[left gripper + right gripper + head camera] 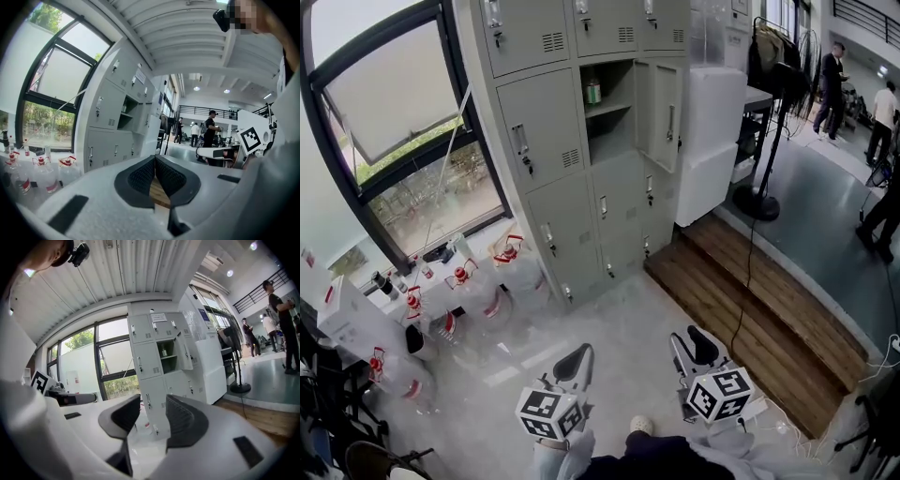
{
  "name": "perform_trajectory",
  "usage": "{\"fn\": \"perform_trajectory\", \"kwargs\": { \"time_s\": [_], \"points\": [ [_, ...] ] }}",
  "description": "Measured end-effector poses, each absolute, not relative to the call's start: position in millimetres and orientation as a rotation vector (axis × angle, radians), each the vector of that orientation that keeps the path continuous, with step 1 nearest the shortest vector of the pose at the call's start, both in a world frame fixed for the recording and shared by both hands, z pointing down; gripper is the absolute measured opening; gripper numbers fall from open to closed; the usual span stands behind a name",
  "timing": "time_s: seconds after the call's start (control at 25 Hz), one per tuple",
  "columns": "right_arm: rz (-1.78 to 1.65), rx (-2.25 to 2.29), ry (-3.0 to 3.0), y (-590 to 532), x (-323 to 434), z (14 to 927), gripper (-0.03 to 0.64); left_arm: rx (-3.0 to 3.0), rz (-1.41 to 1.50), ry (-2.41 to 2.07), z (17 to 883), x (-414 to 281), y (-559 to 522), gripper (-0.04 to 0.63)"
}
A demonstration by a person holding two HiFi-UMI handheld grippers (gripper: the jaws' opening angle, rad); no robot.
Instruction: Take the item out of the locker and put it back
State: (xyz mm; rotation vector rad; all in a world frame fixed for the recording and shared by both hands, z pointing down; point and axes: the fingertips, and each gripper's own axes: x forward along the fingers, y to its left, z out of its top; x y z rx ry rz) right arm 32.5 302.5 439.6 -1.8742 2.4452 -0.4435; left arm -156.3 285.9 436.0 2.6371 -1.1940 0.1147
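A grey bank of lockers (553, 141) stands ahead, by the window. One compartment (609, 117) has its door (664, 112) swung open to the right. A small green container (592, 91) stands on its upper shelf, and it also shows in the right gripper view as the green container (164, 351). Both grippers hang low near my body, far from the lockers. My left gripper (578, 361) (154, 161) is shut, pads together with nothing between them. My right gripper (692, 349) (152, 404) is open and holds nothing.
Several clear water jugs with red caps (478, 291) crowd the floor left of the lockers. A white cabinet (712, 141) adjoins the lockers on the right. A wooden step (750, 309) with a cable across it and a black stand (757, 202) lie to the right. People (830, 75) stand far back.
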Motion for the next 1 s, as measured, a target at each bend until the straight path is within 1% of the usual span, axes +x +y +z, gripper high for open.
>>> {"fn": "perform_trajectory", "kwargs": {
  "time_s": [0.12, 0.28, 0.72, 1.0],
  "points": [
    [-0.438, -1.857, 2.447, 276.3, 45.9, 437.7, 0.216, 2.637, 0.118, -1.208, 436.1, -144.3, 261.6, 0.009],
    [-0.447, -1.847, 2.444, 252.5, 63.8, 443.1, 0.245, 2.638, 0.118, -1.229, 439.4, -130.4, 239.5, 0.009],
    [-0.549, -1.831, 2.445, 228.9, 83.8, 470.8, 0.255, 2.611, 0.172, -1.197, 459.4, -106.5, 211.3, 0.009],
    [-0.554, -1.824, 2.455, 182.2, 89.8, 471.3, 0.255, 2.62, 0.177, -1.167, 461.5, -91.9, 156.4, 0.009]
  ]
}}
